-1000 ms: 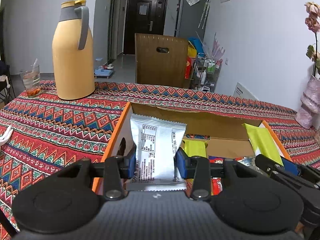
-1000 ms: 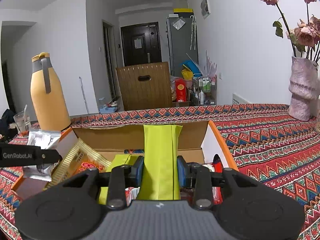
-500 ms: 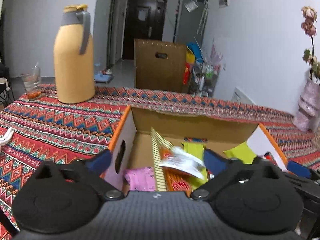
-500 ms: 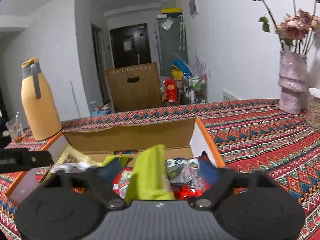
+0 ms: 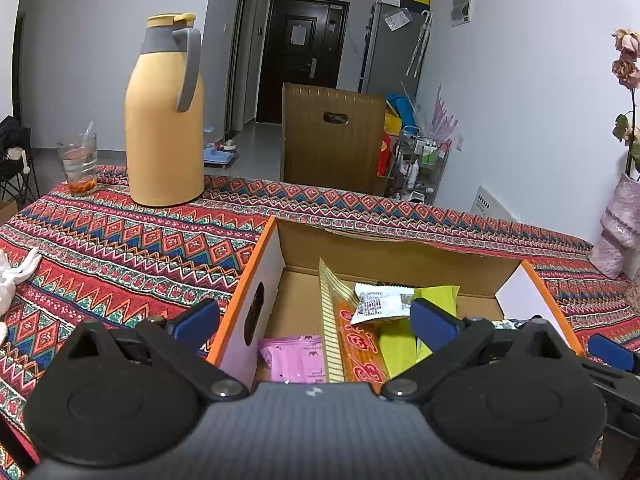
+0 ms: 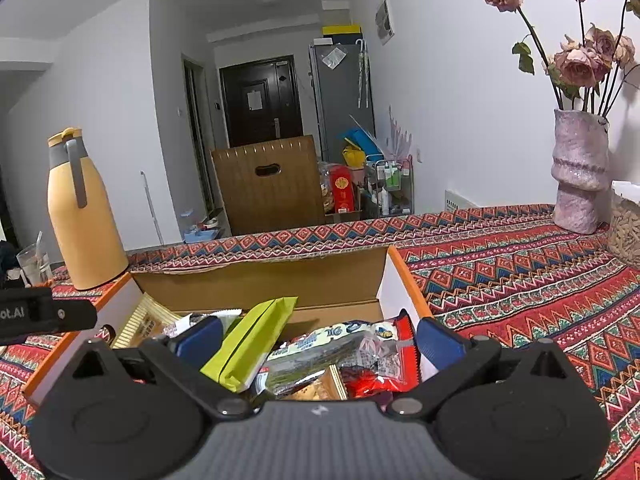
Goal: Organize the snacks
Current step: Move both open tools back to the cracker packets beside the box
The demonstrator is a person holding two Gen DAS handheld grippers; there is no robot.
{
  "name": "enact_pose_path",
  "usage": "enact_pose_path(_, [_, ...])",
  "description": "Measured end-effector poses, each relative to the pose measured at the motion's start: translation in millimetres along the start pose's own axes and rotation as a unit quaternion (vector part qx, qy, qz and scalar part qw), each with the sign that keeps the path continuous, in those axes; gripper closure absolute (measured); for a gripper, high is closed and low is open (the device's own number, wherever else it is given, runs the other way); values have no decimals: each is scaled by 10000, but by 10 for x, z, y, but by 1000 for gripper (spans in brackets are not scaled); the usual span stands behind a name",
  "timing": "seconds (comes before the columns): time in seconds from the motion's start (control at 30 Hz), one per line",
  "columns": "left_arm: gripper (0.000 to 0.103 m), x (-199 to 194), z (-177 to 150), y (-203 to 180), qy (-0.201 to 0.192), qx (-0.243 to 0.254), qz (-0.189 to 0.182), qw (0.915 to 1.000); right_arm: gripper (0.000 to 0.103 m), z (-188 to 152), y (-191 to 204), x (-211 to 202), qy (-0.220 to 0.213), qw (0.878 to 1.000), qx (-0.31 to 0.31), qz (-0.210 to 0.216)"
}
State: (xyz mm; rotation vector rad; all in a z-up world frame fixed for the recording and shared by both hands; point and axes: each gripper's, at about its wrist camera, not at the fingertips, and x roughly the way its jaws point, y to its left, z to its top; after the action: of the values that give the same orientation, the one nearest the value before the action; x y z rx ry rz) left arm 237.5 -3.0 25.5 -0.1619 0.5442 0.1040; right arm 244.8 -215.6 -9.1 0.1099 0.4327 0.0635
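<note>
A: What's biggest here?
B: The table's patterned red woven cloth (image 5: 120, 256), then the orange-edged cardboard box (image 5: 256, 264) resting on it.
A: The snacks?
B: Inside the box: a lime-green packet (image 6: 252, 340), a pink sachet (image 5: 292, 358), a white printed pouch (image 5: 380, 304).
A: The tools?
B: The left gripper (image 5: 314, 320) is spread wide, empty. The right gripper (image 6: 318, 338) is opening, gripping nothing.

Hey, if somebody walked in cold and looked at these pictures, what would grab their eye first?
Probably the orange-edged cardboard box in the middle of the zigzag tablecloth, stuffed with bright snack packets. Next, the tall yellow thermos at the table's far left, and the vase of dried roses at the far right.
</note>
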Motion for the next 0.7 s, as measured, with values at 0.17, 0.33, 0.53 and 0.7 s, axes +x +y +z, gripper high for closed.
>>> enact_pose_path(0.17, [0,-154,59,-45,-45,77,50,9999,0,87,-28,-133,-142,9999,68,-7])
enact_pose_path(0.33, [0,-350,104,-52,-133,131,-41,9998,0,163,-61,-296,-215,9998,59,2])
enact_pose_path(0.53, [0,-519,39,13,-75,230,-105,9997,0,98,-93,-559,-279,9994,-192,27])
enact_pose_path(0.7, [0,-684,-84,78,-45,376,-162,9991,0,-60,-172,-740,-228,9993,-289,108])
